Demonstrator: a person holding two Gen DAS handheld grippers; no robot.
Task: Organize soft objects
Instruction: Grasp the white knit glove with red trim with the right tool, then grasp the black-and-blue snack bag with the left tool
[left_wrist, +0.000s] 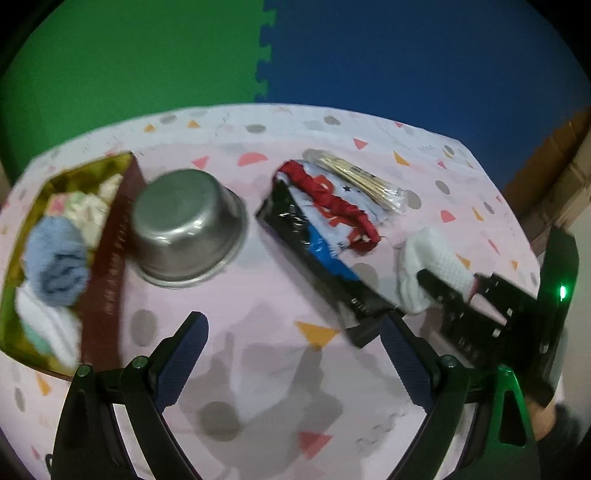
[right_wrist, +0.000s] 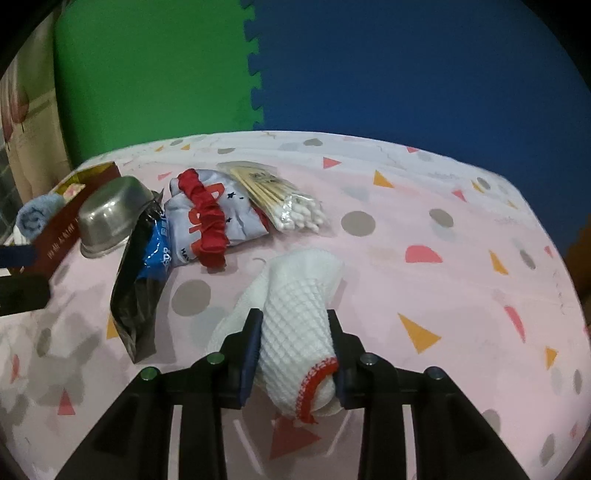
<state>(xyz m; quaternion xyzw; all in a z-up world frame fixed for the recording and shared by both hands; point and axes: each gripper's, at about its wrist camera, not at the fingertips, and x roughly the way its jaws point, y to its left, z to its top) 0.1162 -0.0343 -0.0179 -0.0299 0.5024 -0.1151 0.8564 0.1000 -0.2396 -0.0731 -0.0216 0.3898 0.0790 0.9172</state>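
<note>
The right gripper (right_wrist: 293, 336) has its jaws pinching a rolled white cloth (right_wrist: 295, 314) with a red-stitched edge, which lies on the worktop (right_wrist: 424, 258) under a pink patterned cover. The near end of the roll sits between the pads; its far end bulges out ahead, and its underside is hidden. In the left wrist view the same cloth (left_wrist: 424, 258) shows at the right edge, partly covered by the right gripper (left_wrist: 448, 295).

The left gripper (left_wrist: 291, 328) hangs over bare cover with its jaws spread and nothing between them.

At the left, a box (left_wrist: 107, 266) with a gold lining holds a rolled blue towel (left_wrist: 55, 258) and other pale cloths too blurred to tell apart; its near corner is cut off. Just beside it stands an upturned metal bowl (left_wrist: 188, 229). Further right lie a black and blue packet (left_wrist: 314, 251), a red scrunchie (right_wrist: 207, 221) on a folded printed bag (right_wrist: 236, 218), and a pack of cotton swabs (right_wrist: 284, 203) overlapping the bag's far side.
</note>
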